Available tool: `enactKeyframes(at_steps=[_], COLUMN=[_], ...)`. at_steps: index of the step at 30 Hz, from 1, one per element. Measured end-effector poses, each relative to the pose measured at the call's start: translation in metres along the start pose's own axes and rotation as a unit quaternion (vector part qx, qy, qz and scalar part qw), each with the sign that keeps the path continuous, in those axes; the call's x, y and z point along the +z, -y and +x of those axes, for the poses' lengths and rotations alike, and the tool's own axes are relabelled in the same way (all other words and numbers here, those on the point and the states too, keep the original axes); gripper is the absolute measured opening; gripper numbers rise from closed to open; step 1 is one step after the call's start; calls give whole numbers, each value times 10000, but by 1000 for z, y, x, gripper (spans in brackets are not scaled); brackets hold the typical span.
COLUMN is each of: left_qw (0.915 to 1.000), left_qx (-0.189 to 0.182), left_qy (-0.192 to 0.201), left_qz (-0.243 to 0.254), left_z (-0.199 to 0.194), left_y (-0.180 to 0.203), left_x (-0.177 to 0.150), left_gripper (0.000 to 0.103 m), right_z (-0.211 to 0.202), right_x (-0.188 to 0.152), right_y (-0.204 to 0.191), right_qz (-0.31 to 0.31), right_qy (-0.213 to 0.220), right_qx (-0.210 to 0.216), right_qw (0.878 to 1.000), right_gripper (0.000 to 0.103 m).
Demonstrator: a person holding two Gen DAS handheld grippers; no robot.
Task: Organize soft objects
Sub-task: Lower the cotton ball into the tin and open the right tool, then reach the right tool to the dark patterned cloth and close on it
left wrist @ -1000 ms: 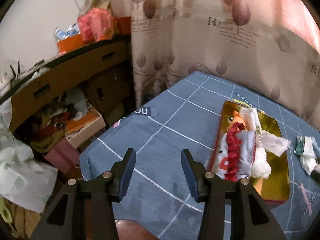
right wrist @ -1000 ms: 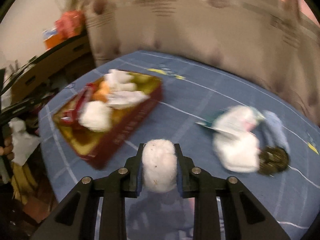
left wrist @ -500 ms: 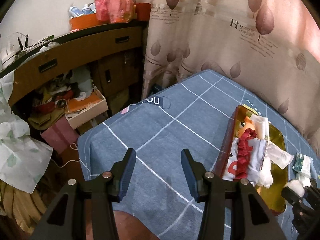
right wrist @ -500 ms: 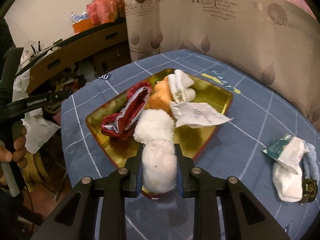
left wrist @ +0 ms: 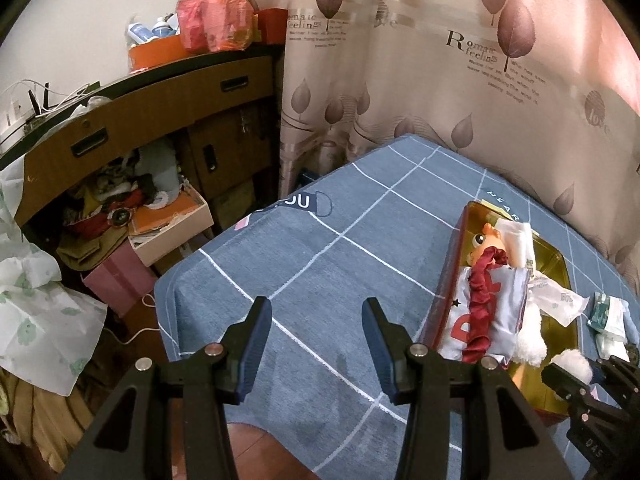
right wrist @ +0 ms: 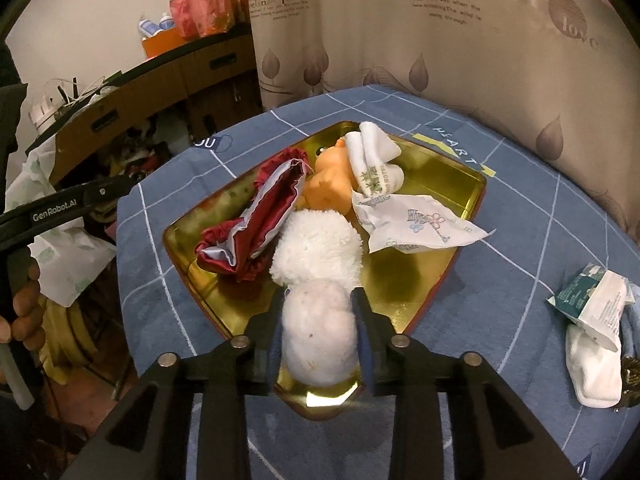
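From the left wrist, the left gripper (left wrist: 316, 336) is hanging spread and empty over the near corner of the blue tablecloth (left wrist: 320, 248).

From the right wrist, the right gripper (right wrist: 318, 328) has just been loosening; the white pompom (right wrist: 318, 340) is still sitting between its fingers, over the near corner of the gold tray (right wrist: 436, 264).

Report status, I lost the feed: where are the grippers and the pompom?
Left gripper open, empty, over cloth. Right gripper jaws just opening, white pompom between them, over gold tray near corner. Nothing blocking.
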State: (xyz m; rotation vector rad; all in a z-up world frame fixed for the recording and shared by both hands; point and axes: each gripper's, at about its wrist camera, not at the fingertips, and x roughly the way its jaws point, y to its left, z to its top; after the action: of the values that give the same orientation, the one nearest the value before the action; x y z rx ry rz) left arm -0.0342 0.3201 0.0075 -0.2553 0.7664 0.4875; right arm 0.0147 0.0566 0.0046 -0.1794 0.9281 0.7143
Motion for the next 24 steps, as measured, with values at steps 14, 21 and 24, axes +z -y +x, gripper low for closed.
enactKeyframes(at_steps=[14, 21, 24], left_qw=[9999, 9997, 9997], left_qx=[14, 16, 42], left_qy=[-20, -40, -26], left_qz=[118, 222, 254], left_z=[1, 2, 1], left_y=[7, 12, 13], left_x=[-3, -6, -6], left_gripper=[48, 48, 48], right_z=[-30, -61, -76], right_x=[-9, -30, -42], right_y=[15, 74, 112], right_qz=[168, 728, 1117], right_qy=[332, 481, 542], right_qx=[-100, -602, -938], right_qw=[9993, 9944, 9878], right_gripper=[53, 55, 56])
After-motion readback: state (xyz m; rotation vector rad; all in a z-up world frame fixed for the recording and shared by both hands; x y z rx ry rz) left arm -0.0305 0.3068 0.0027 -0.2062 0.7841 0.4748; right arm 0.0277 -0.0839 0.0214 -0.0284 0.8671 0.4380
